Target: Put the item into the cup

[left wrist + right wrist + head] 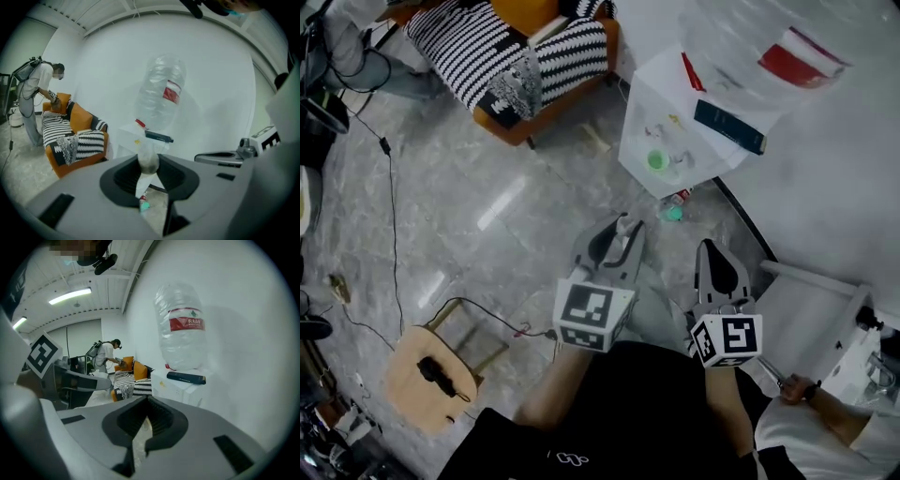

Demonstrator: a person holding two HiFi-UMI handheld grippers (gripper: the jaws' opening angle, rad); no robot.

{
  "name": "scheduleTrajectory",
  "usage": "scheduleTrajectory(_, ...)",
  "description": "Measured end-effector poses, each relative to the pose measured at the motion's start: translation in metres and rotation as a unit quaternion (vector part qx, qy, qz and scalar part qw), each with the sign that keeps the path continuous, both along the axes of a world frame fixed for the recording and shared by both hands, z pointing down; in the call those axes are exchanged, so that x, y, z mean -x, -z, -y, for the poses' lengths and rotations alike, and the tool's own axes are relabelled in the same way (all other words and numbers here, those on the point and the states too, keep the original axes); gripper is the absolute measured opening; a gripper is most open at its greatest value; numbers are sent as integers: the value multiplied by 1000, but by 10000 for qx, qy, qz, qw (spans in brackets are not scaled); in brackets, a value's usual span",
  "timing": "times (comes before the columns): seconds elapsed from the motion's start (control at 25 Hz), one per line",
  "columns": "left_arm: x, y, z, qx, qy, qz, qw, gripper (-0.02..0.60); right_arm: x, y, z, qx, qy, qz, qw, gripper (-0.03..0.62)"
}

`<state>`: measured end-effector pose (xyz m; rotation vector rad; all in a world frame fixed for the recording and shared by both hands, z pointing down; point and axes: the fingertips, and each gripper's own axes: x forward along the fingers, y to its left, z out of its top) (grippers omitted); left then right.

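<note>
Open room: the floor [487, 206] between the claws and the worktop is mostly bare. Just one small teal thing [673, 212] lies there, right off the worktop's near corner.
Worktop: small white worktop [649, 89] tucked against the white wall [825, 169], with its near corner pointing back toward the claws.
Left side: orange armchair [548, 108] with a striped throw, well apart from the worktop with a lane of floor between.
Lower left: wooden stool [403, 375] with something black on it, and a thin cable [394, 234] trailing across the floor towards it.
On the worktop: a big clear bottle [797, 52] with a red label on the far side, and a dark case [728, 127] lying flat near the middle.
Cup: green cup [656, 161] near the worktop's near edge, clear of the case and bottle.
Left claw: left claw [625, 226] is partly open, pinching a small greyish, roundish item [149, 162] right at the tips. The left gripper view shows the pads pressing it from both sides.
Item: up in the air in the left claw, well short of the cup and not over the worktop.
Right claw: right claw [710, 246] sits just beside the left one. It's pretty much closed, tips meeting, nothing between them.
Aim: both claws point roughly at the worktop, tilted a bit downward.
</note>
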<state>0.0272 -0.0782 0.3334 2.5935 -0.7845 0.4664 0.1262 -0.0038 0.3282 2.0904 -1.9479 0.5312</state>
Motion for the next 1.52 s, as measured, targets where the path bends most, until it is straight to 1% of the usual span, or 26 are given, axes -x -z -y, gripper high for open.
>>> scheduleTrajectory(0.24, -27, -43, 27, 217, -128, 74, 9997, 104, -23, -33, 33, 257, 16, -93, 9996, 9)
scheduleTrajectory(0.56, -60, -96, 48, 397, -412, 281, 9980, 104, -46, -92, 59, 581, -104, 55, 9982, 10)
scheduleTrajectory(0.68, -66, -115, 60, 579, -349, 260, 9974, 104, -49, -118, 66, 684, -106, 124, 9975, 9)
scheduleTrajectory(0.8, -68, -140, 71, 551, -385, 377, 9970, 104, -53, -144, 72, 759, -125, 183, 9969, 9)
scheduleTrajectory(0.92, -70, -167, 79, 471, -579, 522, 9958, 104, -57, -166, 78, 788, -172, 267, 9964, 10)
scheduleTrajectory(1.04, -73, -189, 83, 537, -518, 661, 9950, 104, -59, -187, 83, 806, -163, 313, 9961, 9)
scheduleTrajectory(1.16, -78, -212, 87, 572, -565, 756, 9939, 104, -59, -212, 87, 821, -175, 371, 9958, 10)
scheduleTrajectory(1.24, -83, -227, 90, 457, -652, 871, 9930, 104, -58, -230, 89, 844, -185, 445, 9953, 9)
scheduleTrajectory(1.4, -92, -250, 97, 47, -875, 1169, 9893, 104, -57, -258, 87, 865, -181, 515, 9948, 9)
scheduleTrajectory(1.52, -97, -268, 103, 9, -939, 1222, 9880, 104, -56, -275, 88, 856, -196, 529, 9947, 10)
